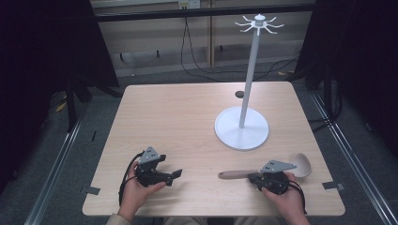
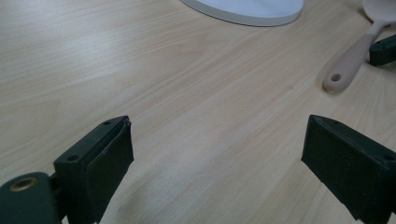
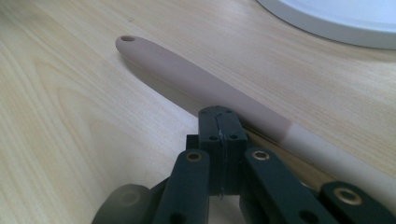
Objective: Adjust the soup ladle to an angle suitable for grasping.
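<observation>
A beige ladle (image 1: 232, 175) lies flat near the table's front right, its handle pointing left and its pale bowl to the right. My right gripper (image 1: 252, 177) rests on the table just in front of the handle, jaws pressed together with nothing between them. In the right gripper view the shut tips (image 3: 219, 114) sit right beside the ladle handle (image 3: 196, 79); I cannot tell whether they touch it. My left gripper (image 1: 177, 174) lies at the front left, pointing right, with its jaws wide apart over bare wood (image 2: 217, 140). It looks toward the ladle handle's holed end (image 2: 348, 63).
A white hook stand (image 1: 241, 129) with a round base and a tall pole stands right of centre, behind the ladle. Its base edge shows in both gripper views (image 2: 247, 9) (image 3: 336, 18). A small dark disc (image 1: 239, 94) lies near the far edge.
</observation>
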